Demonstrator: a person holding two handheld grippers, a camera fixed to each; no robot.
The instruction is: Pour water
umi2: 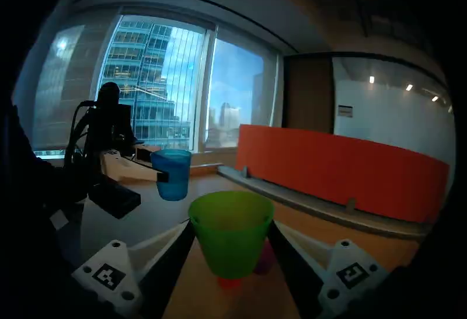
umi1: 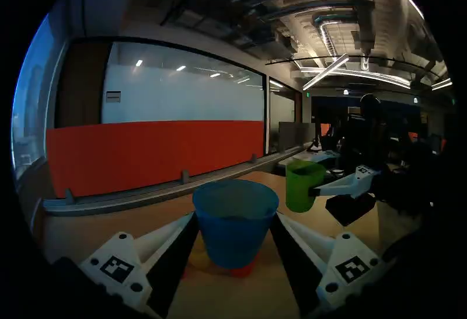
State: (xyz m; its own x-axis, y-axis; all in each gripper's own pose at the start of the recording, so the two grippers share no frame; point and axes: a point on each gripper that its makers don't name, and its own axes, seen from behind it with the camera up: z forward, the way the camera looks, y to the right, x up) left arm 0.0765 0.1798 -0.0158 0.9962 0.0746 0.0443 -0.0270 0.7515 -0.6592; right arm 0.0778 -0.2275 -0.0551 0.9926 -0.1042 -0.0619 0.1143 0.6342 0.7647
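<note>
Closest to the left gripper view's lens is a blue cup (umi1: 235, 222), a translucent plastic tumbler that widens toward its rim and stands upright. It sits squarely between the two white fingers of the left gripper (umi1: 235, 217), whose jaws are clamped on it, one finger pressing each side just under the rim. A darker band shows inside the cup near the top, but I cannot tell whether it is water. Under the cup's base a red thing (umi1: 239, 271) and a yellowish one (umi1: 198, 257) peek out, both too hidden to identify.

To the right and farther off is a green cup (umi1: 302, 184), also upright and of the same tapered shape. It is held by the right gripper (umi2: 232, 225), whose jaws are closed on its sides the same way. In the right gripper view its inside is hidden from the lens. Below its base a red patch and a pinkish blur are partly covered, and neither can be made out. The two cups are apart, not touching, with their rims at about the same height.

Both are held over a wooden table (umi1: 146, 219). Along the table's far edge runs an orange wall panel (umi1: 152, 155) with frosted glass above it. The right gripper view takes in tall windows (umi2: 152, 85) onto city towers. The hands and arms behind each gripper are dark and hard to read.
</note>
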